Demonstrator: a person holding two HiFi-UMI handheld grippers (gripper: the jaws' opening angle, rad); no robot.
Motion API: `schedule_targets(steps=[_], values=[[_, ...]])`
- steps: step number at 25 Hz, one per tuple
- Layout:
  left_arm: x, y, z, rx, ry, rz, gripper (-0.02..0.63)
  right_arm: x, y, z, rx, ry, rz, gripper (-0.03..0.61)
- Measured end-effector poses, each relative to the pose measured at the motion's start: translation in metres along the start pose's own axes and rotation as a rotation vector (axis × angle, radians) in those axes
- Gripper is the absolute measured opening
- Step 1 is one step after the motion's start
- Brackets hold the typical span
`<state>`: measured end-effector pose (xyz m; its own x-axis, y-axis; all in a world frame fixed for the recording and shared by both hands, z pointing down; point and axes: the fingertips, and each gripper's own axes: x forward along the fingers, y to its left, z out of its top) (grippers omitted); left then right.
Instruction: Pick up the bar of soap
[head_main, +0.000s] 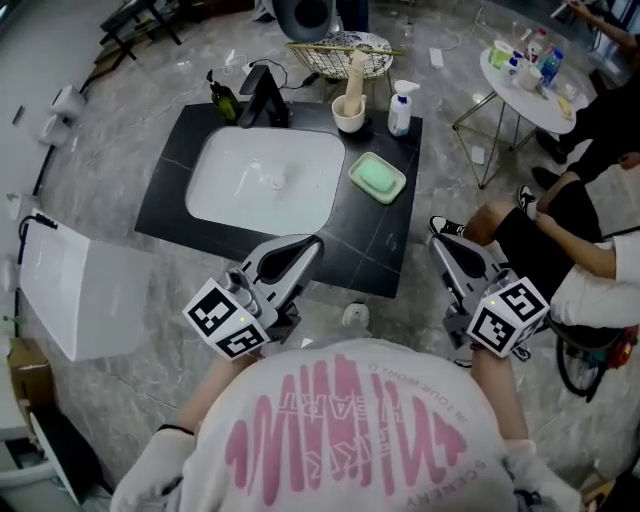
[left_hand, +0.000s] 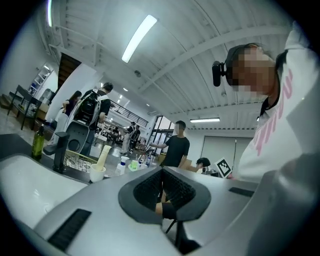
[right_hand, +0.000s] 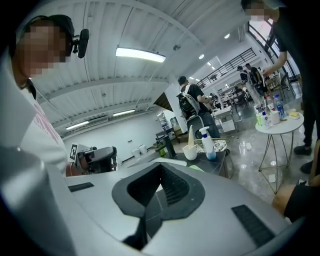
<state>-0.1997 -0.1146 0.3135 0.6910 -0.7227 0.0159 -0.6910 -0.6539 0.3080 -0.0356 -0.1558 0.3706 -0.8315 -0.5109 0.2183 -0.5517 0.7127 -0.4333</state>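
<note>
Nothing of the pick is done: the bar of soap (head_main: 375, 175) lies untouched in its dish (head_main: 399, 188) on the bench (head_main: 170, 190), beside the sink (head_main: 265, 185). Our left gripper (head_main: 310, 245) and right gripper (head_main: 441, 247) are pressed together, empty, well short of it; reach and grasp are left

Legible print is confined to the person's white shirt (head_main: 340, 430). From the head view it reads upside down: the word "HEART" sits inside the large pink graphic. A thin curved line beside it appears to read "IN YOUR WORLD", which is not certain. A further small word near the right sleeve is too small to confirm.

The left marker cube (head_main: 225, 318) and the right marker cube (head_main: 510, 317) bear black-and-white square code patterns only, with no letters or numbers.

Labels on the spray bottle (head_main: 401, 108) on the counter (head_main: 170, 190) and on the bottles (head_main: 540, 62) on the round table (head_main: 560, 115) cannot be read.
</note>
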Motion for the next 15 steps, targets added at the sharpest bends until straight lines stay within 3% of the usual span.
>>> schedule_targets(steps=[8, 12, 15], values=[[0.046, 0.041, 0.001, 0.024, 0.042, -0.121, 0.009, 0.016, -0.032, 0.000, 0.022, 0.024, -0.126, 0.012], [0.065, 0.049, -0.008, -0.005, 0.049, -0.143, 0.009, 0.006, -0.051, -0.008, 0.063, 0.050, -0.185, 0.012], [0.080, 0.055, -0.019, 0.026, 0.093, -0.117, 0.009, 0.011, -0.060, -0.006, 0.071, 0.067, -0.182, 0.012]])
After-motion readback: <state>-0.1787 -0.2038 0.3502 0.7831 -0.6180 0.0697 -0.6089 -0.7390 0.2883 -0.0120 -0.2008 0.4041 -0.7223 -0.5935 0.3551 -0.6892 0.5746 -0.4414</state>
